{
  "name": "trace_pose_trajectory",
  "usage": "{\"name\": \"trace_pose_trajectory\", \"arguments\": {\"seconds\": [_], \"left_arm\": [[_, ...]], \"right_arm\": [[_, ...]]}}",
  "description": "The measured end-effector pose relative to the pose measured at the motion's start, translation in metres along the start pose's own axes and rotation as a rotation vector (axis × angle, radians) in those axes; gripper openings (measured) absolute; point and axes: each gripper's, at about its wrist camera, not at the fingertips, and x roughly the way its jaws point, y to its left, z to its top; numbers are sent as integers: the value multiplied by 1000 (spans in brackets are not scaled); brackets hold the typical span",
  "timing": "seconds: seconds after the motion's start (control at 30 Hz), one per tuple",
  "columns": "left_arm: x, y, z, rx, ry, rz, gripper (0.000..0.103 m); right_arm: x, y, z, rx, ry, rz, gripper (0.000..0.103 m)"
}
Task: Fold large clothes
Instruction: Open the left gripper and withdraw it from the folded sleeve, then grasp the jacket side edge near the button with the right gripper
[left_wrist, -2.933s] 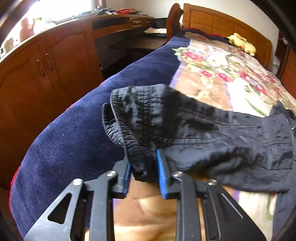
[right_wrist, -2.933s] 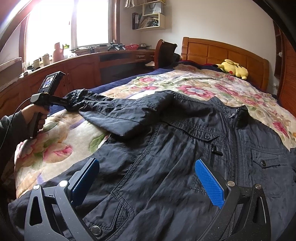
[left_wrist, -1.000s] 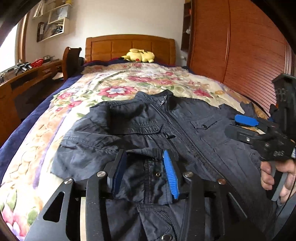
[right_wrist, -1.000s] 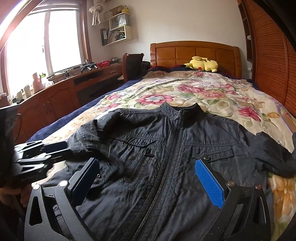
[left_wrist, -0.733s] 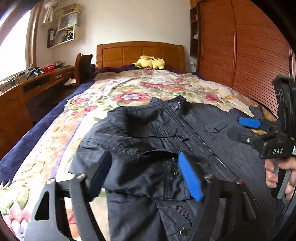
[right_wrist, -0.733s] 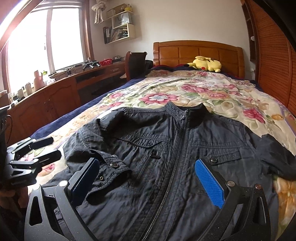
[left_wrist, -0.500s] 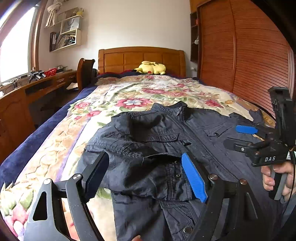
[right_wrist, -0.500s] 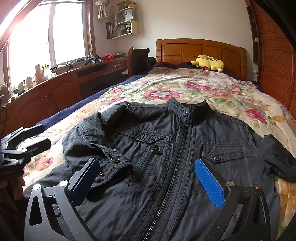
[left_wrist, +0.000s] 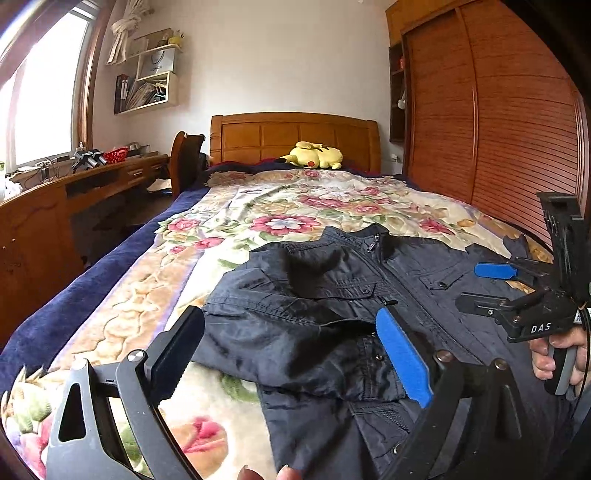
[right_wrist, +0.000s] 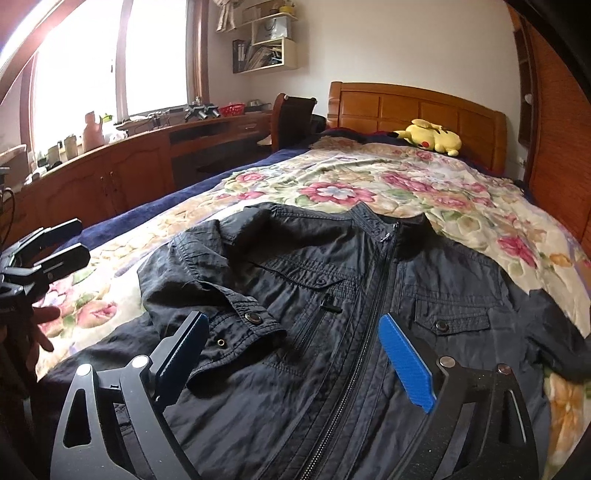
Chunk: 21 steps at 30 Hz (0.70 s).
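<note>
Both grippers' fingers grip nothing: left gripper opening, right gripper closing slightly. Dark jacket lies across the bed's foot, one sleeve folded inward.

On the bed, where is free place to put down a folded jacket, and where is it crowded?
Free: the floral blanket between the jacket collar and the yellow plush toy, and the strip between the folded sleeve and the blue blanket border. Crowded: the near end, covered by the jacket.
</note>
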Motion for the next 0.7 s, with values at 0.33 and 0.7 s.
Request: {"name": "trace_pose_trajectory", "arguments": {"seconds": [0.33, 0.7], "left_arm": [[6, 15, -3, -35, 16, 15, 97], [14, 22, -7, -60, 33, 12, 97]], "right_arm": [[59, 11, 25, -61, 134, 56, 77], [128, 36, 18, -130, 295, 104, 74]]}}
